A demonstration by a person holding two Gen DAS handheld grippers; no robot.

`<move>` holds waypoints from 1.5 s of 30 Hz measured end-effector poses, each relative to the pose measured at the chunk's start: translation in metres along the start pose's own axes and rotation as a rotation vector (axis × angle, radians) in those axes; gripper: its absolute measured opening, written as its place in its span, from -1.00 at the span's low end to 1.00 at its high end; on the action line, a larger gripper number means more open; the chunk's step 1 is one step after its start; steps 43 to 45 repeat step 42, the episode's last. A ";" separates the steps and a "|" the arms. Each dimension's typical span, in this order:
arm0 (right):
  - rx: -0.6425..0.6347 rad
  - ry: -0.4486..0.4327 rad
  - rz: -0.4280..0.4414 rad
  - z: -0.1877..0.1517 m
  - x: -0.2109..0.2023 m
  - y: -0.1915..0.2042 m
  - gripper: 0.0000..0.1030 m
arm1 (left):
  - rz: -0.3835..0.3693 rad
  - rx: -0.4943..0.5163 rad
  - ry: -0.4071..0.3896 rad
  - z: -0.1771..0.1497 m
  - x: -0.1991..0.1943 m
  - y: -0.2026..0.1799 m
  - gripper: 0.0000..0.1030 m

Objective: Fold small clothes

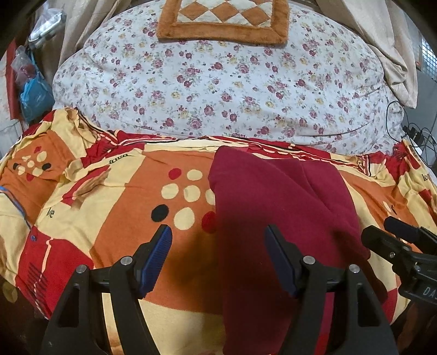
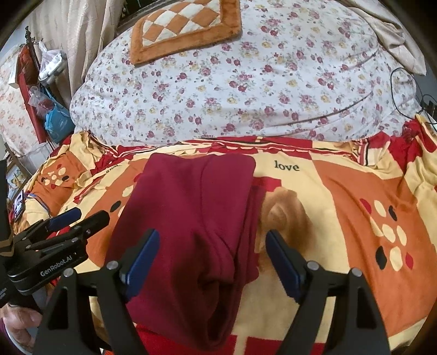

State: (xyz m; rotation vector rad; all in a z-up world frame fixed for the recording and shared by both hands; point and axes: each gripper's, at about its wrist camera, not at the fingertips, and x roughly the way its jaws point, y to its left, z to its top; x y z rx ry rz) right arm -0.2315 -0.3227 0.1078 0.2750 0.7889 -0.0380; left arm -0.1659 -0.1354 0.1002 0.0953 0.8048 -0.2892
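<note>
Across the far half of the bed: a white quilt printed with small purple flowers (image 1: 218, 90), with a plush orange-and-cream checkered cushion (image 1: 222, 20) on its top edge. Beige curtain cloth (image 1: 390, 54) draped at the right, black cables (image 1: 412, 133) beside the quilt's right end, a blue plastic bag (image 1: 34, 95) hanging at the left. Nearer, a red, orange and cream bedsheet with dots and the word "love" (image 2: 341, 191), rumpled along its far edge.

On that sheet, a folded dark maroon fleece garment (image 2: 191, 207), lying flat as a long strip running away from the cameras. Left claw (image 1: 218, 256) spread wide, empty, straddling the garment's left edge: right finger above the maroon cloth, left finger above bare sheet. Right claw (image 2: 211, 259) likewise spread wide and empty, straddling the right edge: left finger over the cloth, right finger over bare sheet. Whether any fingertip touches the fabric cannot be told.
</note>
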 end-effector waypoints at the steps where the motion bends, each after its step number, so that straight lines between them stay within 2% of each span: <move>1: 0.000 0.000 -0.002 0.000 0.000 0.000 0.63 | 0.001 0.002 0.002 0.000 0.000 0.000 0.20; 35: 0.002 0.031 -0.016 0.000 0.014 0.001 0.66 | -0.009 -0.007 0.012 -0.001 0.008 0.008 0.19; 39: 0.005 0.036 -0.016 0.000 0.015 0.000 0.66 | -0.041 -0.021 -0.011 -0.002 0.007 0.013 0.19; 45: 0.007 0.044 -0.020 0.000 0.018 -0.004 0.66 | -0.040 -0.041 -0.021 0.000 0.008 0.019 0.20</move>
